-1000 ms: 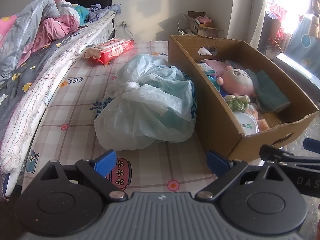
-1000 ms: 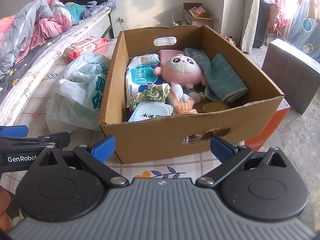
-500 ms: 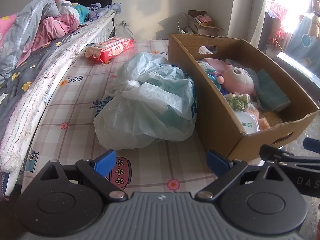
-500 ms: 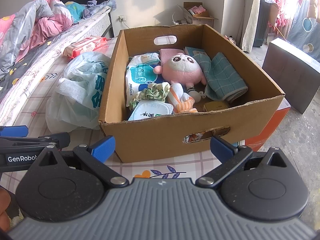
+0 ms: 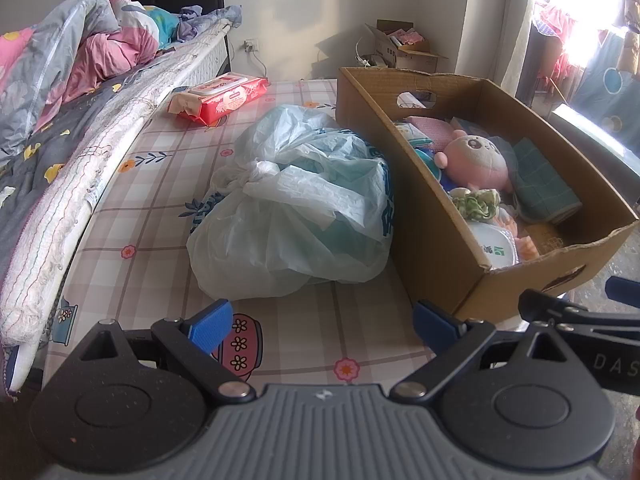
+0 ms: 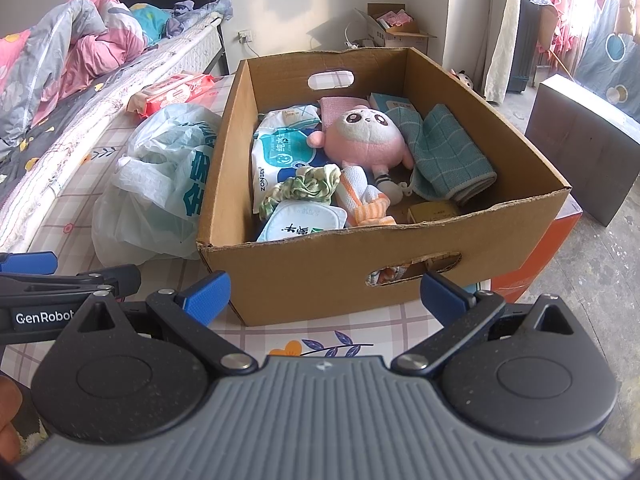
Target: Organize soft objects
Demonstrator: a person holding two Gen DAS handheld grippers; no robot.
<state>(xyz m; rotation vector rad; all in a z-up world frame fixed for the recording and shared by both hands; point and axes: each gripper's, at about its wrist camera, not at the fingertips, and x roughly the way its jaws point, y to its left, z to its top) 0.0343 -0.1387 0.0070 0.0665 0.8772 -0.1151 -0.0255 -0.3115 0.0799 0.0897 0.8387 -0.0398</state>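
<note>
Open brown cardboard box (image 6: 328,272) on checked floral tablecloth (image 5: 132,216), long axis running away from both cams, hand-hole ends near & far. Inside: round pink plush toy (image 6: 366,136) lying face up, head toward far end, legs toward near end; folded teal checked towel (image 6: 444,156) along right wall, long axis slanting near-right; white/blue wipes pack (image 6: 284,152) along left wall; green scrunchie (image 6: 304,190); orange-white cloth (image 6: 362,200); white lidded tub (image 6: 302,222) at near wall. Tied pale translucent plastic bag (image 5: 296,208) just beside box's left wall, touching it. Red wipes pack (image 5: 222,96) farther back by mattress edge (image 5: 80,184).

Left gripper (image 5: 322,322) low over cloth, level, aimed at bag, blue fingers wide apart, nothing held. Right gripper (image 6: 324,294) level, aimed at box's near wall, fingers spread wide, empty.

Right cam only: orange box (image 6: 532,256) under cardboard box's right corner, dark block (image 6: 580,148) on floor, full view of box contents, left gripper from the side. Left cam only: more of bag & tablecloth.
</note>
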